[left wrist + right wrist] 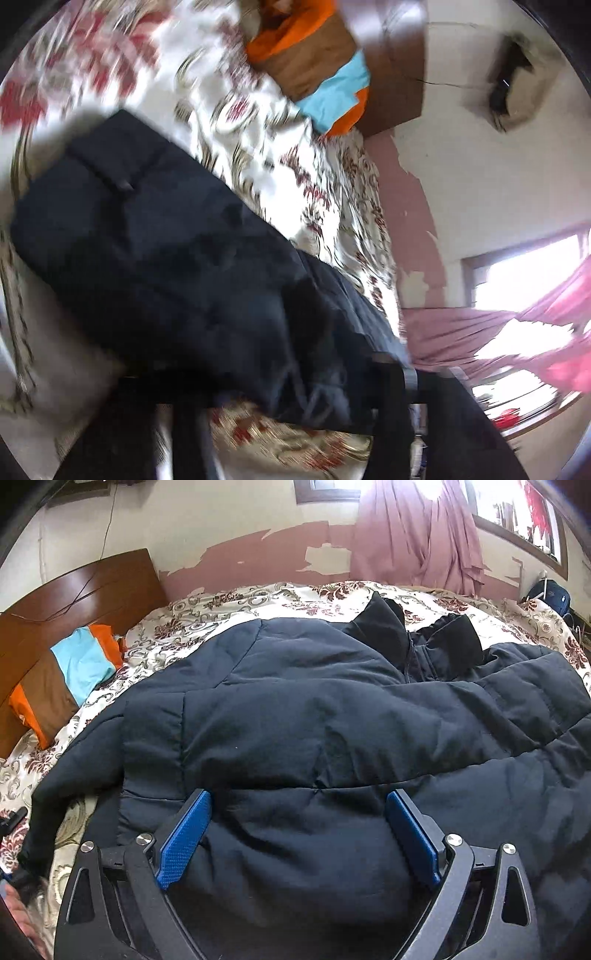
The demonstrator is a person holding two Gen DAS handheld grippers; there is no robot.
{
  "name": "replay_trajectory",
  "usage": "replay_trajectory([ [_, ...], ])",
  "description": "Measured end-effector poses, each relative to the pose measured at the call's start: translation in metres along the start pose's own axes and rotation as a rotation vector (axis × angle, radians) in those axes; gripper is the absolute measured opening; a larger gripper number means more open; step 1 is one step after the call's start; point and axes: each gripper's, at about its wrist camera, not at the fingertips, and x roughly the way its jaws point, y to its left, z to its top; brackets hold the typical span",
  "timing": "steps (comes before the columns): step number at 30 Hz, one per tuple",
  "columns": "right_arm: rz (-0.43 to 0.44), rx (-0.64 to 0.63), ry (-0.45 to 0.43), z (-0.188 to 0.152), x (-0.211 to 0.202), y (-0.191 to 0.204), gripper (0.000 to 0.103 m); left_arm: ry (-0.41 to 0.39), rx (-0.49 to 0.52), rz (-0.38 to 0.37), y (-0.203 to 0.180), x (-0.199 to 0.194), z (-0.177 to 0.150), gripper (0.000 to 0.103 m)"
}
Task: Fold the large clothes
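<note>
Right claw [298,834] stood released over the navy padded jacket [332,720], its blue pads [184,842] spread wide with a puffy fold of cloth bulging up between them; whether the pads touched that fold could not be told. The jacket lay across the bed [229,602], collar [424,638] toward twelve o'clock and one sleeve trailing to eight o'clock near the mattress edge.

Left claw [288,417] showed only as dark blurred bars at six o'clock in its own view, with jacket cloth draped over them (too smeared to judge whether it was clenched on the fabric or not).

Open flowered bedspread ran free at eleven and one o'clock beyond the collar. A striped orange, brown and blue pillow [62,686] sat at nine o'clock against the wooden headboard [74,594], well apart from the jacket. Behind the bed, at twelve o'clock, the peeling pink wall [258,554] and a pink curtain [417,542] closed off the far side. A dark bag [550,596] rested at two o'clock by the bed's corner.
</note>
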Motion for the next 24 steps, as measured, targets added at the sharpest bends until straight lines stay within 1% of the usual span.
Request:
replay_trajectory([
  [1,-0.004,-0.004,-0.005,-0.002,0.003,0.0,0.095,-0.023,0.022,0.011,-0.002,-0.002,0.001,0.016],
  [3,-0.017,-0.013,-0.016,-0.005,0.005,0.001,0.097,-0.079,0.083,0.01,-0.01,-0.006,0.005,0.014],
  [4,-0.026,-0.02,-0.017,-0.005,0.006,0.002,0.097,-0.101,0.112,0.0,-0.015,-0.01,0.007,0.012],
  [6,-0.03,-0.027,-0.011,-0.003,0.007,0.005,0.097,-0.128,0.162,-0.029,-0.027,-0.018,0.011,0.011],
  [7,-0.014,-0.018,-0.001,-0.002,0.006,0.003,0.098,-0.147,0.202,-0.049,-0.035,-0.024,0.012,0.01],
  [10,0.083,0.016,0.02,0.005,-0.005,-0.011,0.098,-0.208,0.328,-0.111,-0.06,-0.047,0.014,0.01],
  [11,0.107,0.022,0.021,0.006,-0.011,-0.016,0.097,-0.234,0.396,-0.132,-0.072,-0.056,0.013,0.01],
  [12,0.127,0.026,0.019,0.006,-0.018,-0.022,0.097,-0.251,0.445,-0.137,-0.08,-0.063,0.01,0.01],
  [16,0.171,0.009,0.013,0.006,-0.05,-0.049,0.098,-0.353,0.667,-0.118,-0.112,-0.089,-0.016,0.01],
  [18,0.19,-0.01,0.01,0.003,-0.066,-0.066,0.098,-0.378,0.729,-0.131,-0.124,-0.099,-0.028,0.01],
  [20,0.204,-0.017,0.013,-0.004,-0.082,-0.089,0.098,-0.384,0.773,-0.153,-0.137,-0.106,-0.04,0.01],
  [24,0.186,-0.026,0.01,-0.017,-0.1,-0.132,0.098,-0.411,0.906,-0.208,-0.175,-0.124,-0.075,0.01],
])
